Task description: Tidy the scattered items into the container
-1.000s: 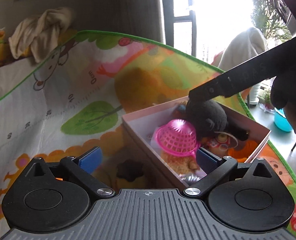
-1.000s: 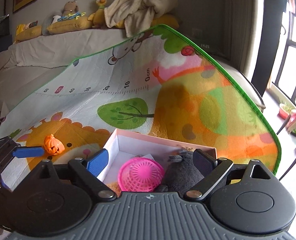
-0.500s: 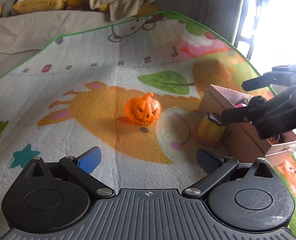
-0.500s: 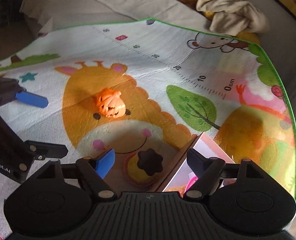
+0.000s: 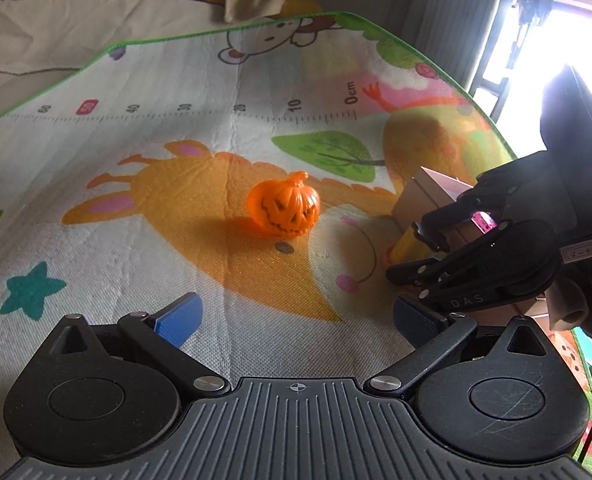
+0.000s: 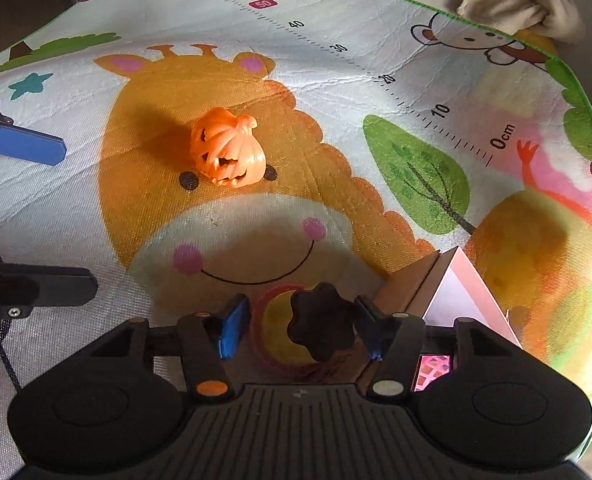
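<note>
Left wrist view: the left gripper sits low over a cartoon play mat, its blue-padded jaws spread wide and holding nothing. Straight ahead at twelve o'clock stands an orange plastic pumpkin, upright, face toward the camera, well apart from the fingertips. It looks hollow, light and hard, smooth enough to slip, so a hold across its widest ribs seems best. At three o'clock the right gripper angles downward at a yellow toy cupcake beside the cardboard box, the container.

Right wrist view: the right gripper points steeply down. Its jaws bracket the toy cupcake, which has a dark flower-shaped top and lies touching or just beside the box. The pads stand close on either flank; whether they already press it I cannot tell. The cupcake looks small and light, probably soft or rubbery; a hold across its yellow body should suit. The pumpkin lies at eleven o'clock, and the left gripper shows at nine o'clock, spread wide. Something pink peeks from inside the box.
</note>
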